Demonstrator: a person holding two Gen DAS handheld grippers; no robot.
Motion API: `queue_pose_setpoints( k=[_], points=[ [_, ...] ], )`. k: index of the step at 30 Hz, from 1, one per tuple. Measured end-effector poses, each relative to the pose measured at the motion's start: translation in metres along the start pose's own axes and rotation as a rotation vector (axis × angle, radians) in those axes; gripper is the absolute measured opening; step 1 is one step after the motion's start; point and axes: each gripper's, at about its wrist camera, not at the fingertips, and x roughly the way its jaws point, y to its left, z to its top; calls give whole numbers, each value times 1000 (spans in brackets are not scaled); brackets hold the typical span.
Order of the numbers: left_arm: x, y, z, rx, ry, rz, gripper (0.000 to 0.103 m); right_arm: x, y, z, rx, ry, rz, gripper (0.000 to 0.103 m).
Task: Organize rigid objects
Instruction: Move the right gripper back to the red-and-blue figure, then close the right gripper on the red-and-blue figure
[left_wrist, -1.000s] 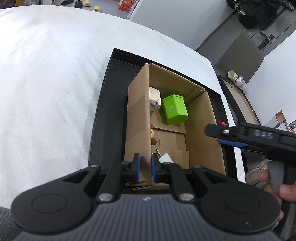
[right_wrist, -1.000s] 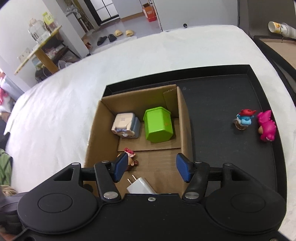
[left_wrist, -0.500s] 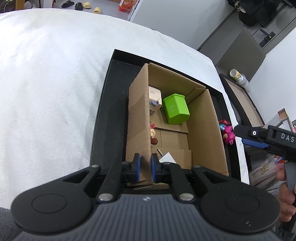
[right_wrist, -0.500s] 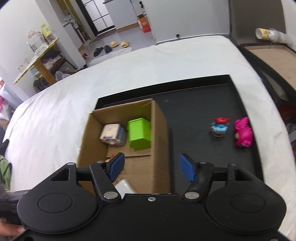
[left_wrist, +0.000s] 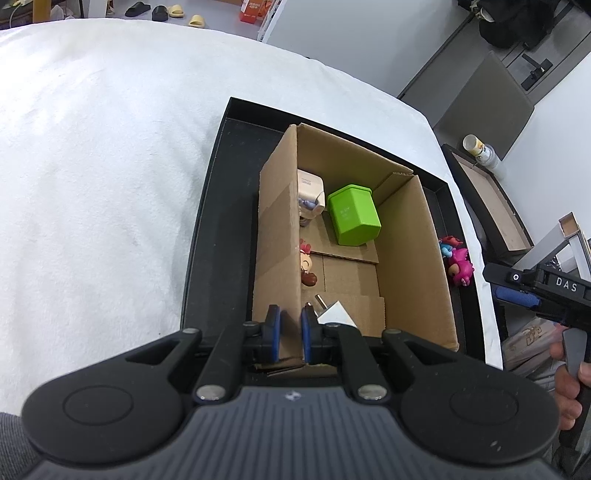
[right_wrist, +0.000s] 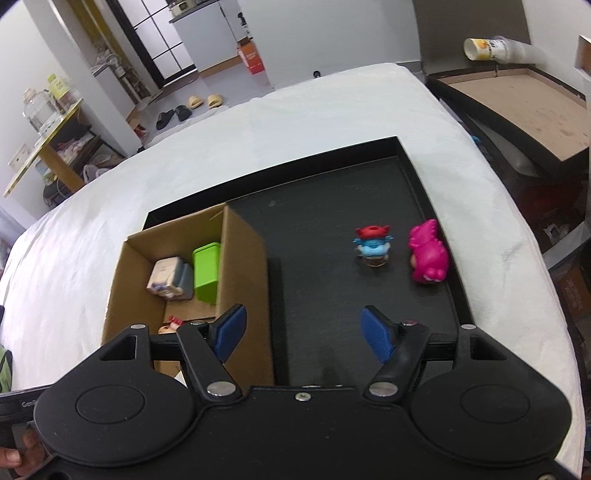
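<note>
Your left gripper (left_wrist: 290, 330) has its jaws clenched on the near end of the left wall of the cardboard box (left_wrist: 410, 258), which sits in the black tray (right_wrist: 332, 177) on the white bed (left_wrist: 92, 166), its long axis running from you toward the far side. Inside, a green container (left_wrist: 354, 220) stands beside a beige toy (left_wrist: 311, 192) at the far end; a small red-capped figure (left_wrist: 306, 263) lies along the left wall, and a white charger (left_wrist: 334, 314) near you points its prongs far-left. Your right gripper (right_wrist: 303, 330) hovers over bare tray, jaws released and holding nothing. Beyond it, a blue figure with a red cap (right_wrist: 373, 245) stands upright just left of a pink toy (right_wrist: 428, 256), which lies with its long axis near to far.
</note>
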Motion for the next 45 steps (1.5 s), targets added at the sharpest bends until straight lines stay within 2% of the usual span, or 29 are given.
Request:
queue_pose_setpoints(
  k=[14, 23, 33, 45],
  points=[
    [0, -4, -2, 8, -3, 21, 11, 19, -34, 17, 36, -26, -22, 69],
    [0, -7, -2, 21, -6, 41, 11, 47, -39, 29, 57, -39, -42, 69],
    [2, -8, -2, 17, -3, 50, 11, 80, -39, 29, 27, -34, -113, 69],
    [3, -7, 0, 7, 1, 50, 11, 102, -40, 36, 19, -32, -158, 69]
  ],
)
